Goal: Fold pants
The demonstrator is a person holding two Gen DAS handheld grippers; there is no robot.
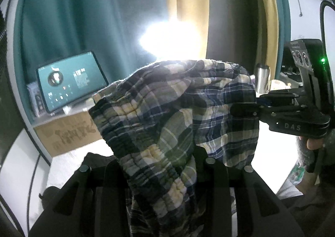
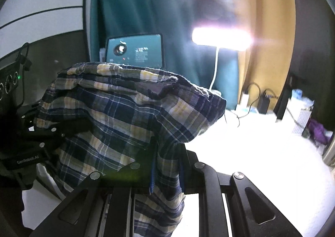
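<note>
The plaid pants [image 1: 167, 115] in blue, grey and pale yellow hang bunched in the air between both grippers. My left gripper [image 1: 161, 165] is shut on the gathered elastic waistband, which drapes over its fingers. My right gripper [image 1: 242, 109] enters from the right in the left wrist view and is shut on the cloth's other side. In the right wrist view the pants [image 2: 125, 115] cover my right gripper [image 2: 165, 163], and the left gripper [image 2: 52, 132] shows dark at the left, pinching the fabric.
A white surface [image 2: 261, 153] lies below. A lit tablet [image 1: 71, 82] stands on a cardboard box [image 1: 69, 134] before a teal curtain [image 1: 94, 17]. A bright lamp [image 2: 222, 38], a steel tumbler [image 1: 262, 77], cables and a charger [image 2: 263, 102] sit at the back.
</note>
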